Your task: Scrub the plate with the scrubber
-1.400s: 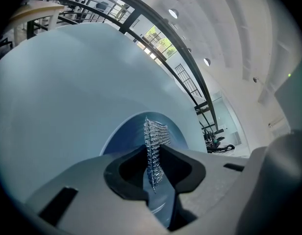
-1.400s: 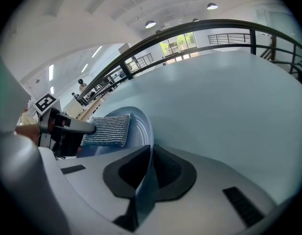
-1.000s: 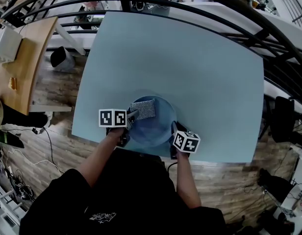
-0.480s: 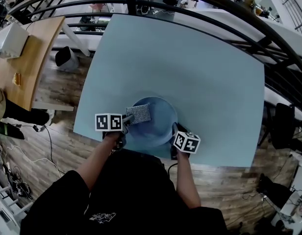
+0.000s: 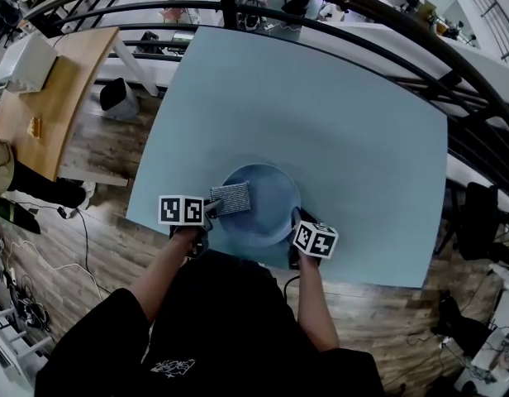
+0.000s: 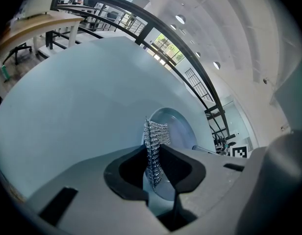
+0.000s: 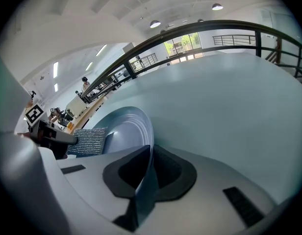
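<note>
Fingers [image 6: 127, 169] of the left gripper [image 6: 153, 161] are pressed together on the scrubber [image 6: 155, 140], a grey ribbed pad held on its edge, so that it stands out forward from the jaws. Fingers [image 7: 174, 173] of the right gripper [image 7: 149, 170] are closed on the rim of the blue plate [image 7: 125, 127], which passes straight between them.

In the head view the plate lies low in the centre of the frame, near the front edge of the pale blue table [image 5: 321, 106]. The scrubber lies over its left part. It seems to touch the surface, but I cannot be sure from here.

As I judge it, a hard stroke toward the person could slide the plate off the table, if the right grip slips on that thin rim. The scrubber is held by a narrow strip only and could twist out under pressure.

Around them are a wooden desk [image 5: 48, 89] at upper left and a black railing [image 5: 362, 11] across the top. Neither is near the plate. Only the two grippers crowd it.
</note>
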`<state>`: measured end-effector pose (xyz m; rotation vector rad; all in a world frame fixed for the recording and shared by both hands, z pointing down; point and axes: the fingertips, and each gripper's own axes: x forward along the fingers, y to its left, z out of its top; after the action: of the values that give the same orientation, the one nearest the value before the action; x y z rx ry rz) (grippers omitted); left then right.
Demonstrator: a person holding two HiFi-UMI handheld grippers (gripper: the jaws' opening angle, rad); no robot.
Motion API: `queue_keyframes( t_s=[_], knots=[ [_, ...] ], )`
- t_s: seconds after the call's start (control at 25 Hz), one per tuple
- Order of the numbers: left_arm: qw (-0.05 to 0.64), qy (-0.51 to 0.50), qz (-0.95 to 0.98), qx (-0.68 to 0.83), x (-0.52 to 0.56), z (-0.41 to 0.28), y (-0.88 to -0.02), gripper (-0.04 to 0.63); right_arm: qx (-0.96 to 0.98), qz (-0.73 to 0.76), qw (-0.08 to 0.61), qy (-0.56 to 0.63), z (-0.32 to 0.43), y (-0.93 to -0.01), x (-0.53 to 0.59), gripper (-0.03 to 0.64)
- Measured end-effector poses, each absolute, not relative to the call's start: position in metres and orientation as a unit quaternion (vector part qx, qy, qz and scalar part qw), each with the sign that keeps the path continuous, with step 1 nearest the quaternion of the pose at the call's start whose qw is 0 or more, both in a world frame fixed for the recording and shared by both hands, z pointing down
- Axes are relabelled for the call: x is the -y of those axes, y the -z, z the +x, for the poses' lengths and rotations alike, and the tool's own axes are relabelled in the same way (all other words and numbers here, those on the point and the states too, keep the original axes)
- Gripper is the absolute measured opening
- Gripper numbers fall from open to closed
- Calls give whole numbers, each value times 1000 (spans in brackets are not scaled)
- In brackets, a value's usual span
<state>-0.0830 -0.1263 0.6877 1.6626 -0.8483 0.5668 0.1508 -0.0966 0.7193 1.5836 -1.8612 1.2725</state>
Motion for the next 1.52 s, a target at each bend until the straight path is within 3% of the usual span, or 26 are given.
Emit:
queue_keyframes(
  t_s=[0.76,1.52],
  knots=[
    [561,-288,715,300,84,-76,-688,87,670,555,200,-450,148,-719,100,23],
    [555,-305,732,252,80,-26,-692,88,662,563,198,-453,147,-717,99,23]
  ],
)
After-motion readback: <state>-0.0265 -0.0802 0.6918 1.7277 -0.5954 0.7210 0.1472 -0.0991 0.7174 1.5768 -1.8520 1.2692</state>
